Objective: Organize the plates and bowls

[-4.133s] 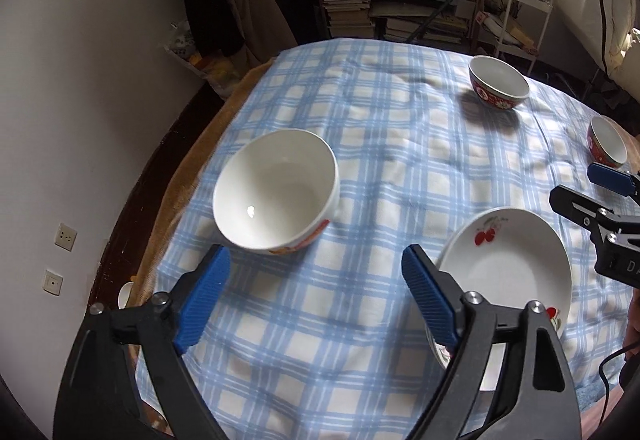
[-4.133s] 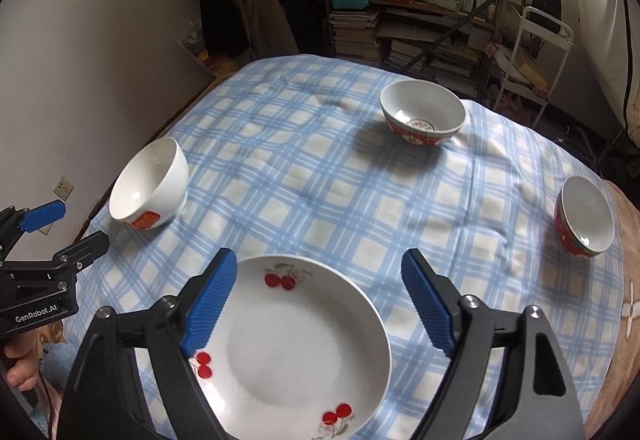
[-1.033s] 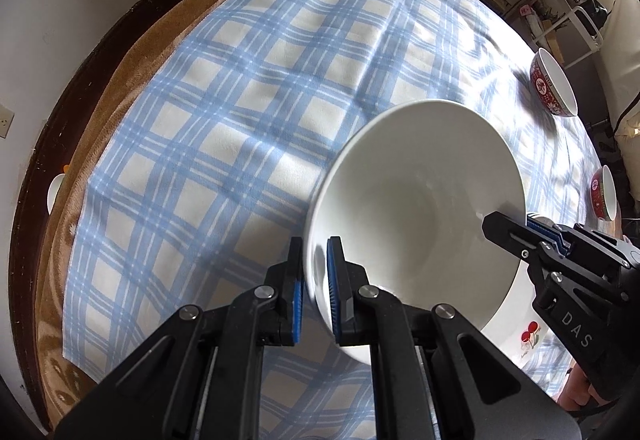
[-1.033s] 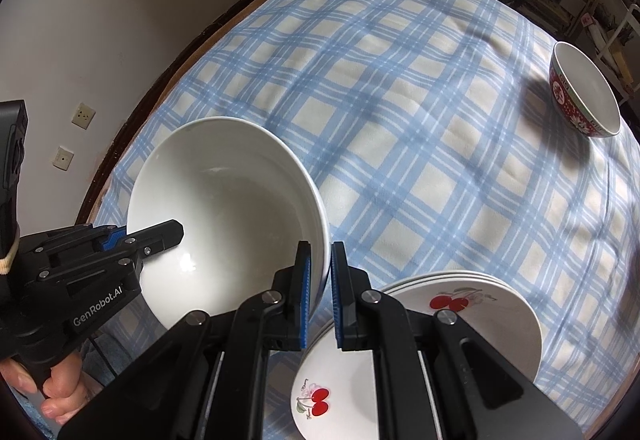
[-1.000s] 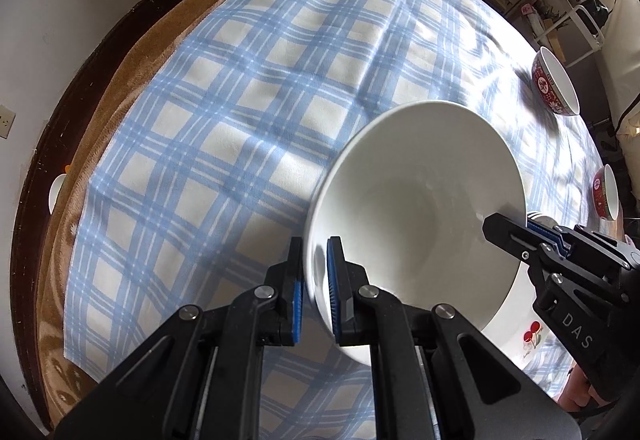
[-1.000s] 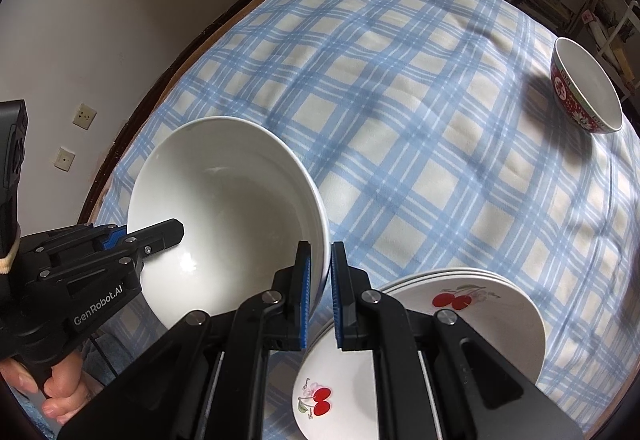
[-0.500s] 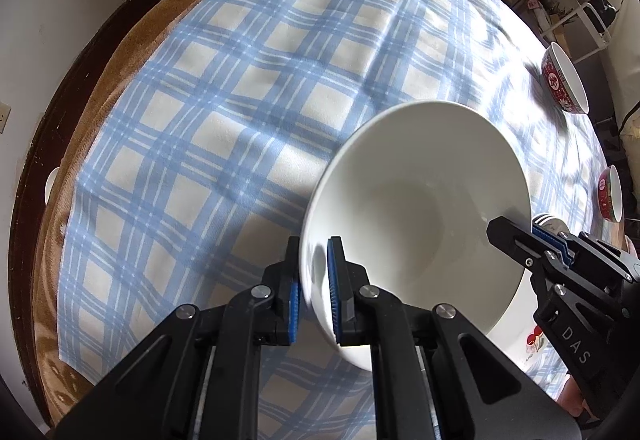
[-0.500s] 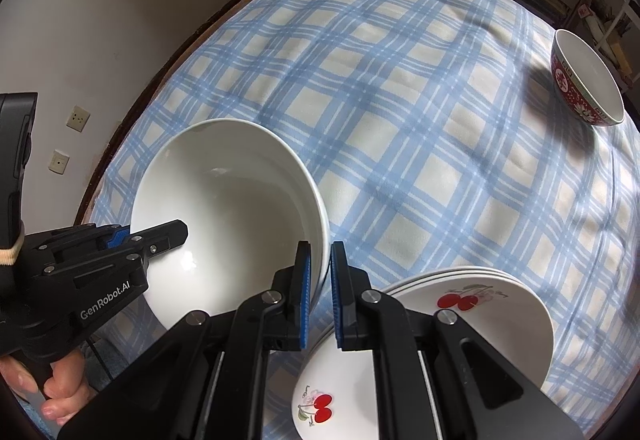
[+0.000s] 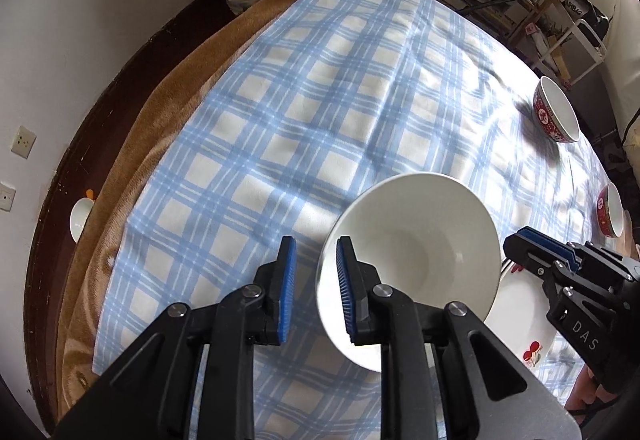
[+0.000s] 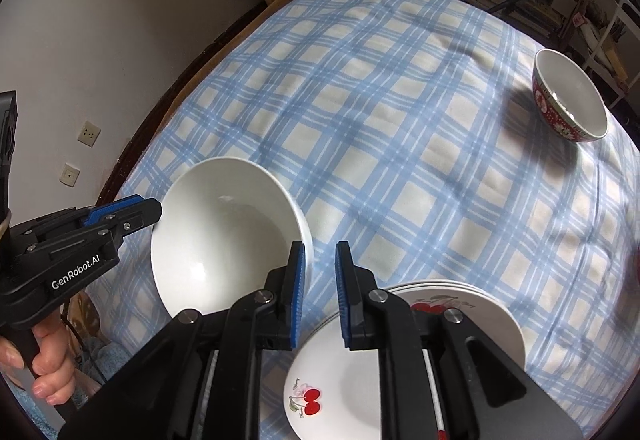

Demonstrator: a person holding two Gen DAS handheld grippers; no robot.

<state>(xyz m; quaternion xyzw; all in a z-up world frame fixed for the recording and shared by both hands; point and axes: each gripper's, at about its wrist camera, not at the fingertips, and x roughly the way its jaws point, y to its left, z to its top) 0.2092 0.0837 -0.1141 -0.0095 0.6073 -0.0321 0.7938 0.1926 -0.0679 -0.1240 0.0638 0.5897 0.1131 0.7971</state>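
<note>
A large white bowl (image 9: 416, 260) sits on the blue checked tablecloth, seen also in the right wrist view (image 10: 228, 232). My left gripper (image 9: 314, 292) straddles its near rim with the jaws slightly apart, one finger inside and one outside. My right gripper (image 10: 320, 292) stands partly open at the bowl's opposite rim; its left pad touches the rim. A stack of white cherry plates (image 10: 400, 352) lies beside the bowl, under the right gripper, and shows in the left wrist view (image 9: 520, 324).
A red patterned bowl (image 10: 568, 104) stands far right on the tablecloth (image 10: 400, 128); a second small red bowl (image 9: 610, 210) sits at the right edge. A small white dish (image 9: 80, 218) lies off the table's left. Shelves with books stand behind.
Both grippers have opened a little and let go of the white bowl's rim. The bowl has come down onto the cloth beside the plates.
</note>
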